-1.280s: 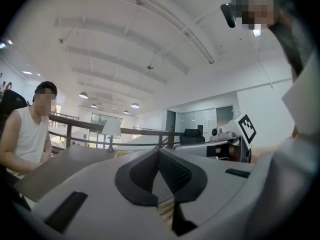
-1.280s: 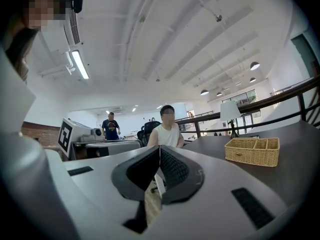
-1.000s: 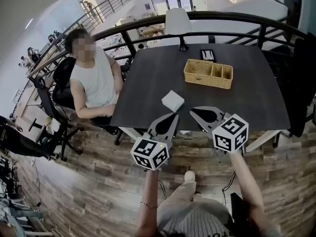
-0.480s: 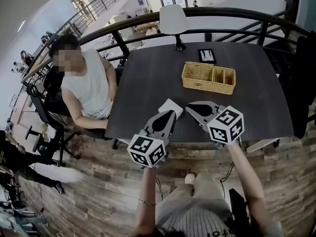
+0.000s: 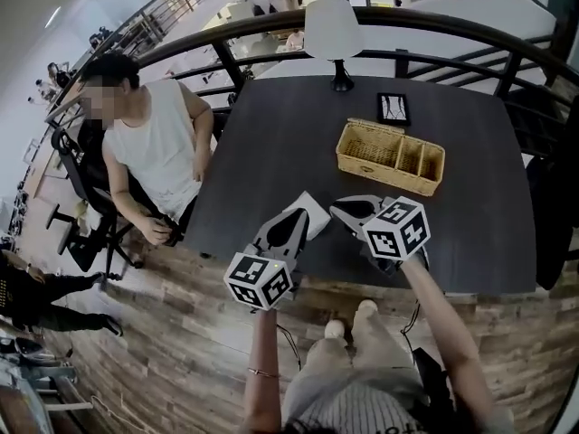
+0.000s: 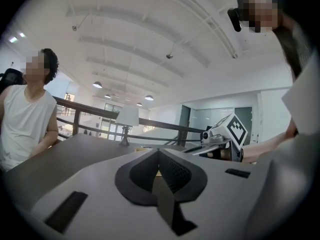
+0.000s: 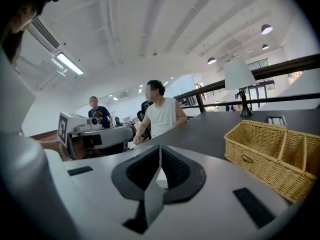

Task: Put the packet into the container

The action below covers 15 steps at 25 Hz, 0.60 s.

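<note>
A white packet (image 5: 314,218) lies flat near the front edge of the dark table (image 5: 271,152). The wicker container (image 5: 391,156), with three compartments, stands farther back and to the right; it also fills the right of the right gripper view (image 7: 270,151). My left gripper (image 5: 304,208) is shut with nothing in it, its tip over the packet's near left corner and hiding part of it. My right gripper (image 5: 335,209) is shut and empty, its tip just right of the packet. A bit of white shows through the right jaws' gap (image 7: 161,178).
A person in a white top (image 5: 149,143) sits at the table's left side. A white lamp (image 5: 332,30) and a small black device (image 5: 394,108) stand at the back. A black railing (image 5: 470,34) runs behind the table. Wooden floor (image 5: 181,351) lies below the front edge.
Both grippers have come forward over the table's front edge toward the packet, and the left one now overlaps it. Both stayed shut.
</note>
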Motion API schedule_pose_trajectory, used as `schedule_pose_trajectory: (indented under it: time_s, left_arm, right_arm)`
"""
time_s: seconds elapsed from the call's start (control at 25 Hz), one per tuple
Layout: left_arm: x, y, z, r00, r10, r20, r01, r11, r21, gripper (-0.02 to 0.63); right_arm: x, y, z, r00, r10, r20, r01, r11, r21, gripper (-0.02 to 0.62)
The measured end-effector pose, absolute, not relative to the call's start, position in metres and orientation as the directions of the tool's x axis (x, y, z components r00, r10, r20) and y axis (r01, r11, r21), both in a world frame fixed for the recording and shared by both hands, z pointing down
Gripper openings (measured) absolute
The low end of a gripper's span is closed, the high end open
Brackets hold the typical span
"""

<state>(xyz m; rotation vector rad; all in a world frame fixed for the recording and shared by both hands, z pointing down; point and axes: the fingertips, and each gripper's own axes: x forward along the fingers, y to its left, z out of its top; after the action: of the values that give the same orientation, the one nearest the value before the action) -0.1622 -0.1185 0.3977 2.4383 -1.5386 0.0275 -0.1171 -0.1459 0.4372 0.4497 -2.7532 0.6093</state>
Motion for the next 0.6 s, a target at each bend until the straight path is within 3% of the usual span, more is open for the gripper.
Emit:
schedule_pose_trajectory:
  time_s: [0.16,0.28,0.6]
  left_arm:
    - [-0.174,-0.125,0.414,0.384,-0.906,0.179,-0.914,-0.344,0.217,0.008]
    - [-0.185,-0.132,0.429,0.358,-0.909,0.213,-0.923,-0.31,0.228,0.008]
    - [-0.202,-0.139,0.451,0.328,-0.908,0.261,-0.93,-0.261,0.26,0.008]
  right_arm:
    - [-0.133,-0.155,0.469,-0.906,-0.142,0.4,-0.316,0.855,-0.412,0.017]
    - [-0.149,-0.164,0.493,-0.892,-0.085,0.443,-0.308,0.833,-0.46,0.093]
    - [-0.17,-0.177,0.54,-0.857,-0.056,0.512,-0.365,0.767,-0.528,0.137]
